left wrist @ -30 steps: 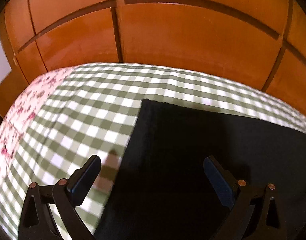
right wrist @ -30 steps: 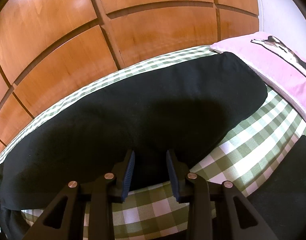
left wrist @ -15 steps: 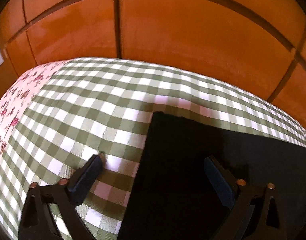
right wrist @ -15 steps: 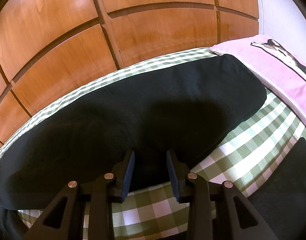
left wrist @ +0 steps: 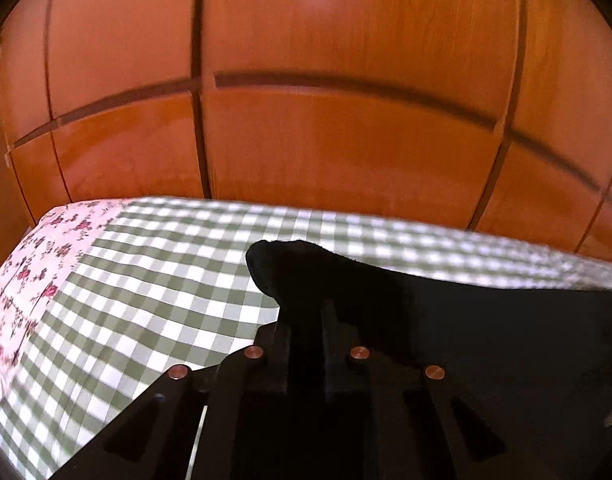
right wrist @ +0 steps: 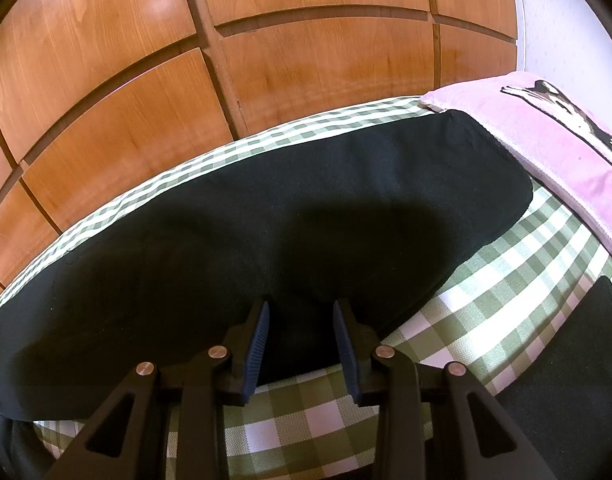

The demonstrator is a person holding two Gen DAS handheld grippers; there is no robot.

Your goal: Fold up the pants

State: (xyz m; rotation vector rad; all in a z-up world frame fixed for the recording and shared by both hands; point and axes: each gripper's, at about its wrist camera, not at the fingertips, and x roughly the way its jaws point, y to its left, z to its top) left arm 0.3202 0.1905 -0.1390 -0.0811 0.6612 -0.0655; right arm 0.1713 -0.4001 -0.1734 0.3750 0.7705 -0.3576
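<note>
Checked bedspread (left wrist: 154, 280), black pants (left wrist: 446, 320) (corner raised), left gripper (left wrist: 306, 312) clamped

The pants (right wrist: 266, 216) are black; under them the bed sheet (right wrist: 506, 292) is green-and-white checked, and right of the hand-held gripper a blanket (right wrist: 558, 148) is pink.

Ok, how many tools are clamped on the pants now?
1: the left tool, just closed on a raised end of the pants. The right tool straddles their near edge, jaws apart.

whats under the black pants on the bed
The black pants lie on the green checked sheet, which shows all around them. Whatever lies directly beneath the fabric is covered and cannot be seen.
</note>
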